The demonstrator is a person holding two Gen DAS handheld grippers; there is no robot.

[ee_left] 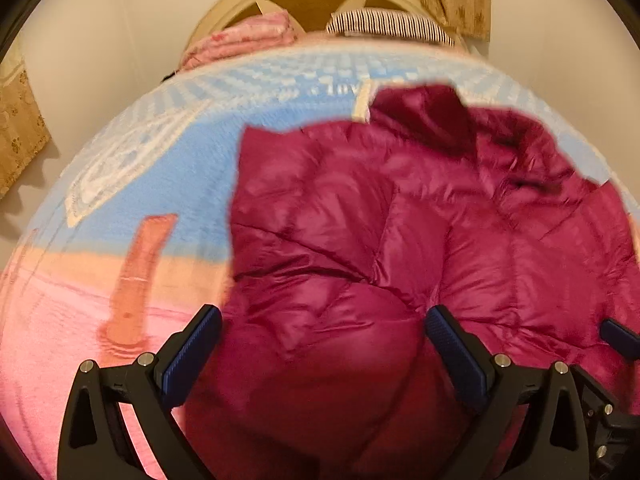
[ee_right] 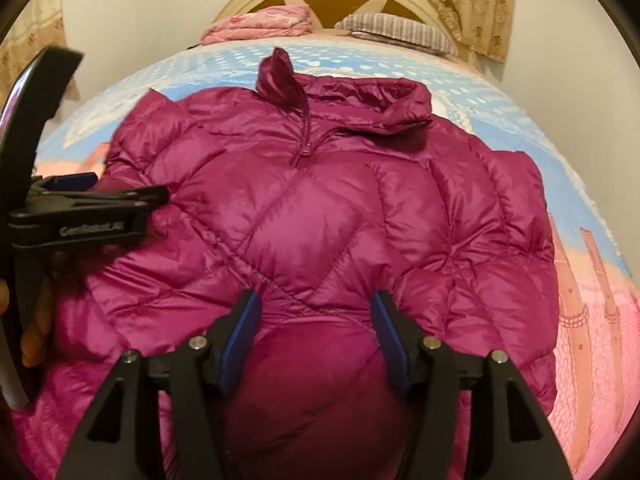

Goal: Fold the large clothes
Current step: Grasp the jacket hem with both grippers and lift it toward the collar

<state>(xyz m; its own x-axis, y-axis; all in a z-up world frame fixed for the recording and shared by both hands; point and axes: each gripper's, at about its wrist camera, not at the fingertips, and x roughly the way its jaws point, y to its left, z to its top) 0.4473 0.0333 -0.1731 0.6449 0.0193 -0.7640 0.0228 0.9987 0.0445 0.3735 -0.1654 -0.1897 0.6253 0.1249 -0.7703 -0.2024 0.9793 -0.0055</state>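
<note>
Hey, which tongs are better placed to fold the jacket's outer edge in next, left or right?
Probably left: the left tongs hang open over the magenta jacket right at its side edge by the blanket. The right tongs sit over its middle.

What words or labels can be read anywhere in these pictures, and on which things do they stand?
"GenRobot.AI", somewhat blurred, on the side of the left hand-held gripper, in the right wrist view.
Dark lettering on the blue part of the bed blanket, in the left wrist view: too blurred to read.
The magenta down jacket shows no readable text.
</note>
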